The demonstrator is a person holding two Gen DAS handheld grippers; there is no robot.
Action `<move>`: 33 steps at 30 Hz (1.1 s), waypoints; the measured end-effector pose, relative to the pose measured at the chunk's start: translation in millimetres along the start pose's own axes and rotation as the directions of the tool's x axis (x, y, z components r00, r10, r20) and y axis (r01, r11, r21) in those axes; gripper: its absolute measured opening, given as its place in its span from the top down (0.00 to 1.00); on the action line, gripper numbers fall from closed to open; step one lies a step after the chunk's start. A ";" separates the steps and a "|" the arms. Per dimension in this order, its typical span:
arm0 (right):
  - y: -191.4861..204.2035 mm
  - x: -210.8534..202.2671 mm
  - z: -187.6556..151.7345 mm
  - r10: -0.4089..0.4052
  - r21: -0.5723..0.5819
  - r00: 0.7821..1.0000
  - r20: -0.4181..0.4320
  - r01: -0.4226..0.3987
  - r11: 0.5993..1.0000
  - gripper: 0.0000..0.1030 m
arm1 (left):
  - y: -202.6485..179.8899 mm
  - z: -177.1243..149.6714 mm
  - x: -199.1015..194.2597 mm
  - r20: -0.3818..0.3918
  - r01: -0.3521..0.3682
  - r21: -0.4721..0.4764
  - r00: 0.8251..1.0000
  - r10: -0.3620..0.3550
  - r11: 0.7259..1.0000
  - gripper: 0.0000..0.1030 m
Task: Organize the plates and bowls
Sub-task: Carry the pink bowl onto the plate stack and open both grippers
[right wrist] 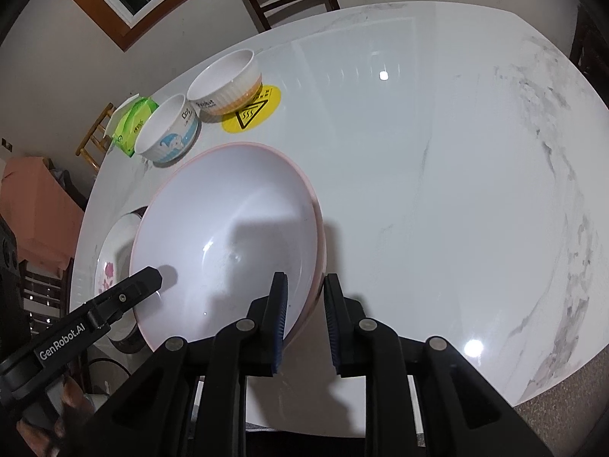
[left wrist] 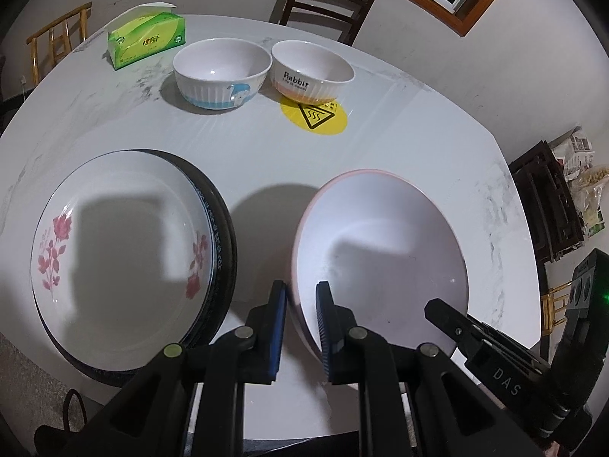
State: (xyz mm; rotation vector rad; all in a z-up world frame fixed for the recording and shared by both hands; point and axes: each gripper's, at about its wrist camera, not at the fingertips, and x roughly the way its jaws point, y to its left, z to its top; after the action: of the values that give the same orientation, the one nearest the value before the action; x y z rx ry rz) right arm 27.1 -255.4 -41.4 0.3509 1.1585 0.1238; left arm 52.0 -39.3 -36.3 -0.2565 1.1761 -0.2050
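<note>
Both grippers straddle the big pink-rimmed bowl [left wrist: 380, 251] at the near table [left wrist: 437, 133] edge, left gripper [left wrist: 300, 327] spread open astride its left rim, right gripper [right wrist: 304, 323] open over its right rim, with the floral plate [left wrist: 125, 255] just to its left.

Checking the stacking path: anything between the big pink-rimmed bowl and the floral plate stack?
Nothing visible. Bare white marble table separates the pink-rimmed bowl from the floral plate stack; both grippers straddle its rim.
</note>
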 end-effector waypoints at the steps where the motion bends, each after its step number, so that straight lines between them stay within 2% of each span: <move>1: -0.3 0.8 -1.8 0.000 0.001 1.000 -0.003 0.000 1.000 0.81 | 0.3 -0.9 0.7 -0.002 -0.002 0.004 1.000 0.002 1.000 0.84; 9: 2.0 1.6 -4.9 -0.001 0.002 1.000 -0.003 0.001 1.000 0.81 | 1.1 -1.2 3.5 -0.011 -0.009 0.010 1.000 0.009 1.000 0.85; 21: -1.2 -3.2 -2.7 0.031 0.018 1.000 -0.002 -0.031 0.999 0.77 | 7.3 0.1 3.0 -0.021 0.018 -0.013 1.000 -0.018 1.000 0.84; 27: -2.7 -11.8 2.2 0.041 0.023 0.999 0.028 -0.042 0.999 0.71 | 14.8 4.4 -7.7 0.008 0.023 -0.020 1.000 -0.023 1.000 0.83; 33: -5.9 -18.0 9.7 0.041 0.035 0.998 0.052 -0.043 0.998 0.70 | 21.3 9.5 -20.0 0.036 0.043 -0.031 0.998 -0.042 0.999 0.82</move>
State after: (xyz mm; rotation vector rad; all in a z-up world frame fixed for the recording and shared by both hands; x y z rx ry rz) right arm 28.3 -267.9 -24.2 0.4088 1.1044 0.1300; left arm 53.9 -12.4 -21.7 -0.3125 1.1401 -0.2181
